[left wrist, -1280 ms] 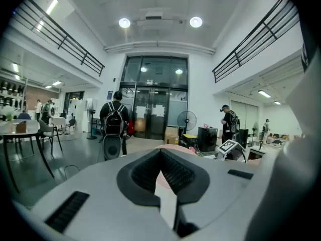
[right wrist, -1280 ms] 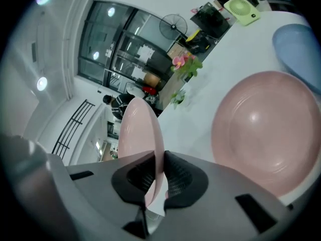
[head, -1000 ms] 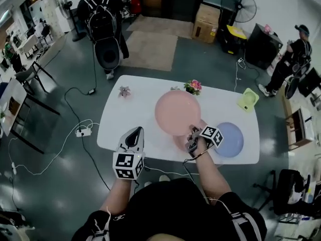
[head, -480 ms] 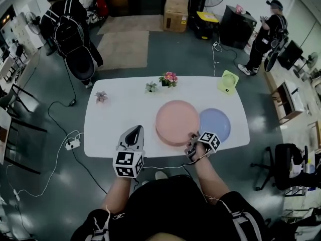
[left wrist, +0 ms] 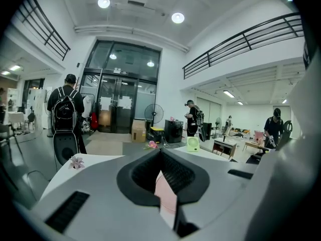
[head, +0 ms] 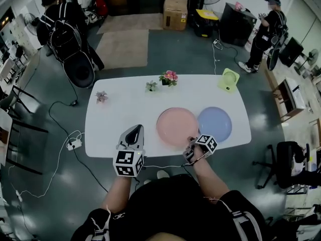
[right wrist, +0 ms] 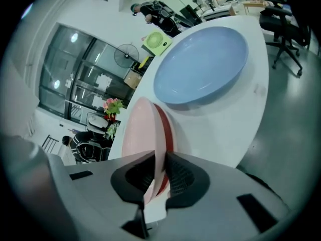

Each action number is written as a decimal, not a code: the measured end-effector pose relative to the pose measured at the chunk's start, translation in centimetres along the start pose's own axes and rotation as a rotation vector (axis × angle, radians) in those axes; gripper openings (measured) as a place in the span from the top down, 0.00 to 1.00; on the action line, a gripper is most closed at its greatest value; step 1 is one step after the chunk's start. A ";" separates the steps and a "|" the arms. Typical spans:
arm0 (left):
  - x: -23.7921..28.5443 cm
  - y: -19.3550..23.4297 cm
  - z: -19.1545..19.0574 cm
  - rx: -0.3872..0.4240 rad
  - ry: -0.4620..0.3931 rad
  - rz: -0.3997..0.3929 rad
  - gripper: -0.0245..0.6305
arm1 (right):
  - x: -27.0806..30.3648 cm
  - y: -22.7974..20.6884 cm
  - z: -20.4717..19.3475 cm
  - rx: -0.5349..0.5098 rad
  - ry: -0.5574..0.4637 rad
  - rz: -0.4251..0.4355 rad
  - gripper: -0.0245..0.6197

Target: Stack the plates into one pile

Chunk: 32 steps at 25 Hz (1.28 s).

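White hall table [head: 123,115]; right hand-held gripper [head: 190,143] grips pink plate [head: 175,124]; left hand-held gripper [head: 133,132] closed.

On table [head: 120,119]: plate pile [head: 177,126]; single plate [head: 215,124] just right; fan [head: 227,79], flowers [head: 169,78] behind

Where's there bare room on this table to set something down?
Widest bare patch: the table's left half, between the small flower, the near edge and the pink plate. A narrower strip runs between the flowerpot and green fan. Crowded: near right, pink plate beside blue plate.
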State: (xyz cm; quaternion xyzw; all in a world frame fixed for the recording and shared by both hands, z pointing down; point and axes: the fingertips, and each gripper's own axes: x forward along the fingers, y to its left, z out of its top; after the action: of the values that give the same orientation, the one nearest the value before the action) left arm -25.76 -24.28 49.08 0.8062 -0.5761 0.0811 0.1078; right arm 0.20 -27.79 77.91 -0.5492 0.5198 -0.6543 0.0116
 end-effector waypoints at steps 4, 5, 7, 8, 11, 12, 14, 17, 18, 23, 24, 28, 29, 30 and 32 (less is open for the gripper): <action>-0.1 0.3 0.3 0.000 -0.003 0.007 0.94 | 0.0 1.3 0.4 -0.189 -0.060 -0.075 0.82; -0.1 0.3 0.4 0.001 -0.004 0.008 0.94 | -0.3 1.6 0.6 -0.243 -0.091 -0.099 0.75; -0.3 0.5 0.4 0.002 -0.007 0.011 0.94 | -1.0 2.2 1.3 -0.377 -0.167 -0.170 0.59; -0.4 0.6 0.4 0.001 -0.008 0.014 0.94 | -1.6 2.5 1.8 -0.452 -0.213 -0.210 0.57; -0.6 1.2 0.6 -0.006 -0.014 0.022 0.94 | -4.0 4.7 3.8 -0.612 -0.368 -0.273 0.56; -0.7 1.4 0.5 -0.012 -0.016 0.024 0.94 | -4.8 5.8 4.4 -0.643 -0.420 -0.264 0.56; -0.8 1.6 0.4 -0.024 -0.019 0.022 0.94 | -6.2 9.0 5.2 -0.715 -0.519 -0.200 0.56; -0.9 1.6 0.7 -0.026 -0.038 0.025 0.94 | -9.7 15.7 5.5 -0.847 -0.679 -0.033 0.56; -1.0 1.6 1.0 -0.025 -0.049 0.030 0.94 | -11.3 18.1 5.2 -0.883 -0.729 0.032 0.56; -1.8 1.8 2.9 -0.024 -0.113 0.038 0.94 | -19.6 27.6 2.3 -0.998 -0.949 0.289 0.71; -1.9 1.9 3.2 -0.023 -0.123 0.036 0.94 | -20.7 28.7 1.9 -1.001 -0.975 0.318 0.76; -2.2 2.1 3.9 -0.018 -0.143 0.030 0.94 | -23.2 30.7 0.8 -0.988 -1.023 0.369 0.91; -2.4 2.3 3.8 -0.019 -0.142 0.032 0.94 | -23.4 30.9 0.4 -0.992 -1.027 0.372 0.93; -2.6 2.6 3.7 -0.022 -0.140 0.034 0.94 | -23.5 31.1 0.0 -0.998 -1.028 0.374 0.94; -3.2 3.0 3.4 -0.026 -0.136 0.038 0.94 | -23.5 31.2 -0.8 -1.014 -1.024 0.374 0.94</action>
State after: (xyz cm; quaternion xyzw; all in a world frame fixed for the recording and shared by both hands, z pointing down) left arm -29.61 -23.23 45.23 0.7973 -0.5982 0.0206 0.0770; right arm -8.39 -27.81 39.80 -0.6258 0.7722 0.0166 0.1086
